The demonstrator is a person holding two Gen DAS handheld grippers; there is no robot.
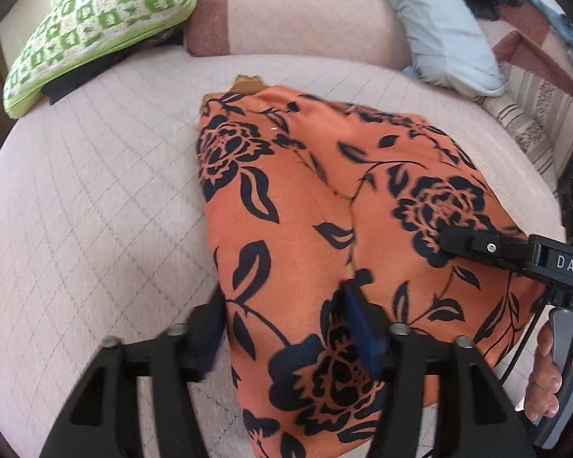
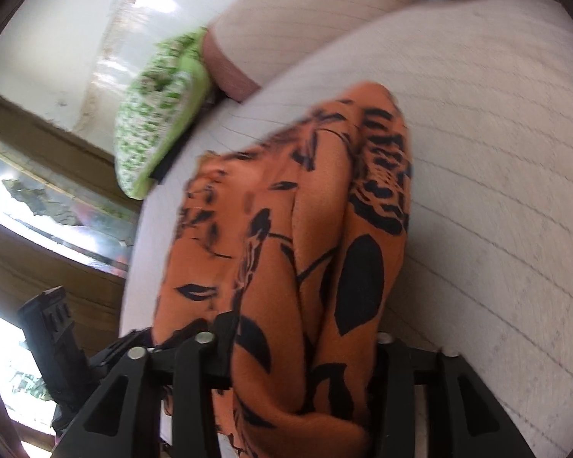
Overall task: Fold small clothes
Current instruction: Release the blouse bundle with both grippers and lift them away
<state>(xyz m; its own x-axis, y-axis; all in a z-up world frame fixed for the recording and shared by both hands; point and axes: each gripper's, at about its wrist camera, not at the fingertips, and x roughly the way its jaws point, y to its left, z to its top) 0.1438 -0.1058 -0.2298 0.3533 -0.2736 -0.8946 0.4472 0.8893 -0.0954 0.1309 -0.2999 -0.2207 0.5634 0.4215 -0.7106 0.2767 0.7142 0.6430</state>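
Note:
An orange garment with black flower print (image 1: 317, 206) lies on the pale pink quilted sofa seat (image 1: 95, 198). My left gripper (image 1: 286, 324) stands over its near left edge with the jaws wide apart; the cloth passes between them and I cannot tell if they touch it. My right gripper shows in the left wrist view (image 1: 450, 238) resting on the garment's right side. In the right wrist view, bunched folds of the garment (image 2: 305, 236) run up between my right gripper's (image 2: 305, 347) fingers, which hold the cloth.
A green and white cushion (image 1: 95, 26) lies at the sofa's back left. A light blue pillow (image 1: 439, 23) leans at the back right. The sofa back (image 1: 305, 11) runs behind the garment. A striped cloth (image 1: 531, 114) lies at the right edge.

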